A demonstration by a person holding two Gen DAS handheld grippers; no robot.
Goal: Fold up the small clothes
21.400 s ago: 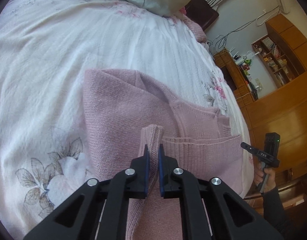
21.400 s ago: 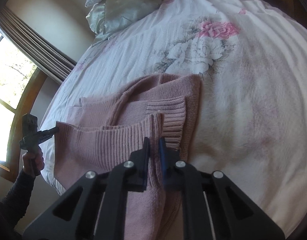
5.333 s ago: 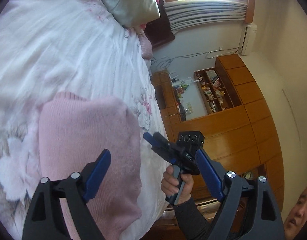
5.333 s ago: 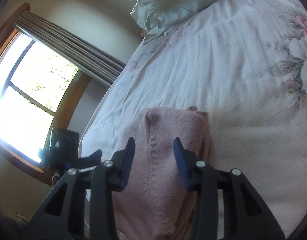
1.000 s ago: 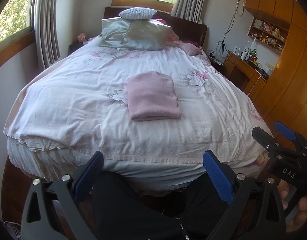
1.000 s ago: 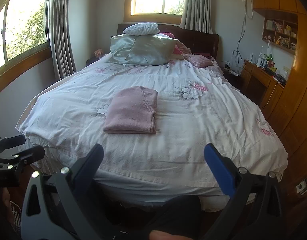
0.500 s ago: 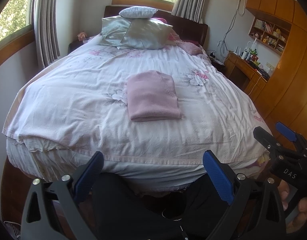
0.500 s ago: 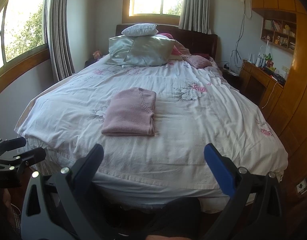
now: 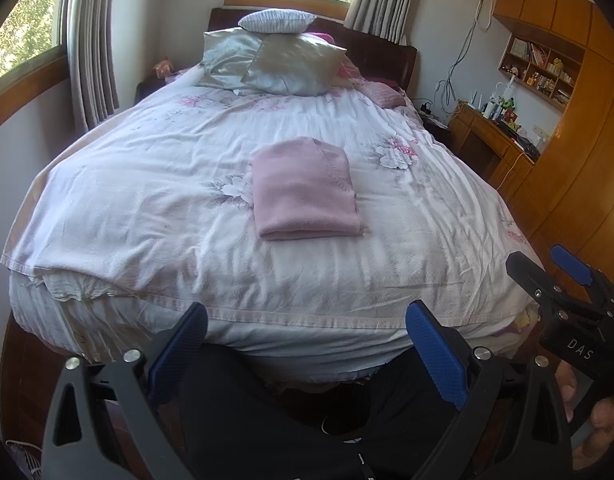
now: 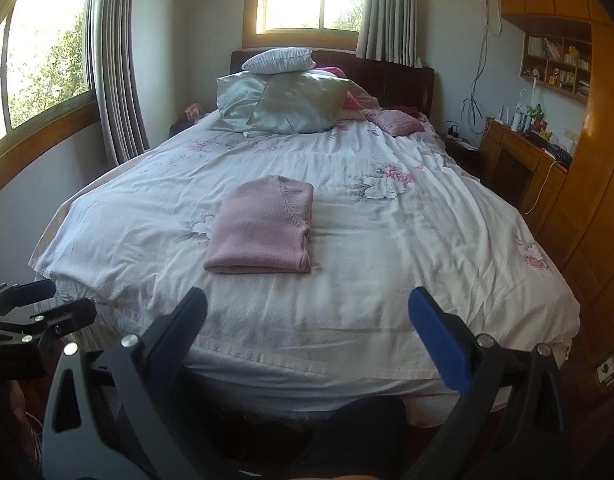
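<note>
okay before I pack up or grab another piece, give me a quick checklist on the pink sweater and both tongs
1. Pink sweater folded into a compact rectangle: ok.
2. Sweater lies wholly on the bed cover, away from its edges: ok.
3. Left tongs open, holding nothing: ok.
4. Right tongs open, holding nothing: ok.
5. Sleeves tucked in, none sticking out: ok from both views; underside cannot tell.
6. Another garment waiting to be folded: cannot tell.

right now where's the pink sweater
In both wrist views the folded pink sweater lies mid-bed on the floral duvet, well short of the pillows.
</note>
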